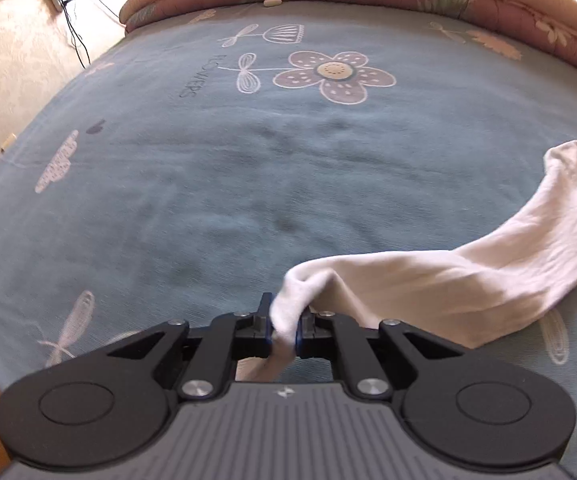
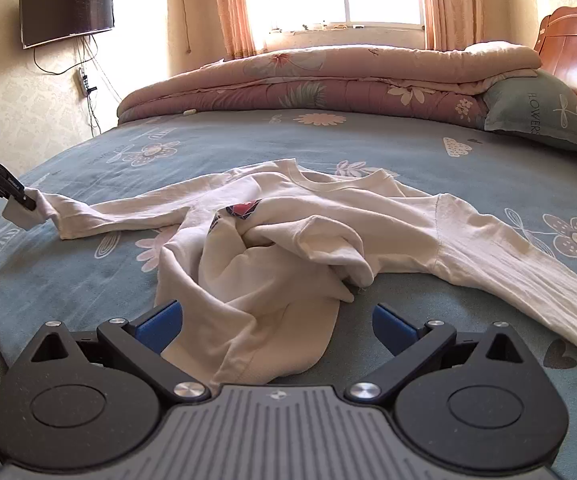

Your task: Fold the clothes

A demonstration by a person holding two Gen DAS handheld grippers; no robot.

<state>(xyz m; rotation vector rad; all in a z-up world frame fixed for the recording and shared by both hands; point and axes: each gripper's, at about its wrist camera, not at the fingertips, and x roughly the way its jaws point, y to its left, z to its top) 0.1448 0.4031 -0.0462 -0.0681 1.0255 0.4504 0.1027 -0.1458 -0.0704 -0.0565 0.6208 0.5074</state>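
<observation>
A white long-sleeved shirt (image 2: 288,232) lies crumpled on the blue flowered bed sheet (image 2: 428,148), both sleeves spread out sideways. My left gripper (image 1: 286,330) is shut on the cuff of one sleeve (image 1: 448,280), which stretches away to the right in the left wrist view. The right wrist view shows that same gripper (image 2: 28,203) at the far left, pulling the sleeve cuff (image 2: 44,208) outward. My right gripper (image 2: 274,322) hovers open over the shirt's bunched hem, its blue pads (image 2: 160,320) apart and touching nothing.
A folded pink quilt (image 2: 328,80) and a blue pillow (image 2: 540,116) lie at the far side of the bed. A wooden headboard (image 2: 576,40) stands right. A wall television (image 2: 66,10) and hanging cables are at the left. The sheet's left edge drops to the floor (image 1: 16,60).
</observation>
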